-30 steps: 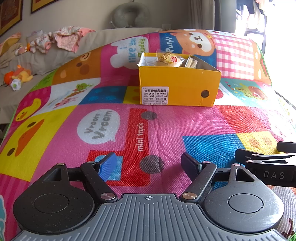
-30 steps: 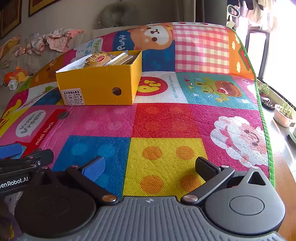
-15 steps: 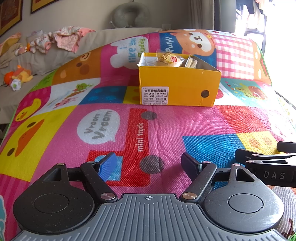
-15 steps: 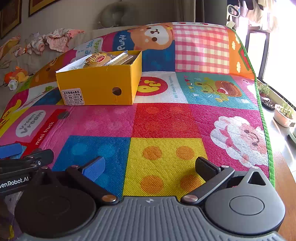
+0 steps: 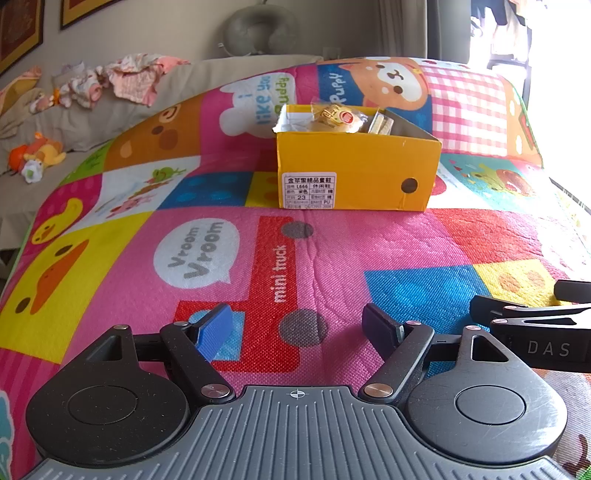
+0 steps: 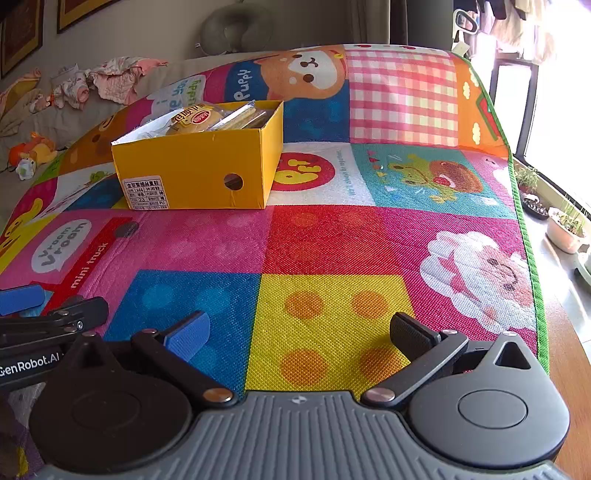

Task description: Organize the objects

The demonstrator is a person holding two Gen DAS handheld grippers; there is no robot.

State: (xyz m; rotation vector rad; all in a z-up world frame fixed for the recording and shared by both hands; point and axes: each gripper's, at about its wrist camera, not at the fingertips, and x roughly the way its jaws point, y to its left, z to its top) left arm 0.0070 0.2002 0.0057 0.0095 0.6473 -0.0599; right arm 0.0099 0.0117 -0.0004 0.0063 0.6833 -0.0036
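A yellow cardboard box point(image 5: 354, 173) stands on the colourful play mat point(image 5: 332, 251), well ahead of both grippers. It also shows in the right wrist view point(image 6: 195, 170). Inside it lie a wrapped round bun point(image 6: 194, 118) and clear packets of biscuits point(image 6: 243, 114). My left gripper point(image 5: 297, 326) is open and empty, low over the mat near its front edge. My right gripper point(image 6: 299, 330) is open and empty, beside the left one, over a yellow square.
The mat covers a bed or sofa. Crumpled clothes point(image 5: 122, 79) and a plush toy point(image 5: 37, 155) lie at the back left. A grey neck pillow point(image 5: 258, 27) rests against the wall. Potted plants point(image 6: 565, 225) stand on the sill at the right, past the mat's green edge.
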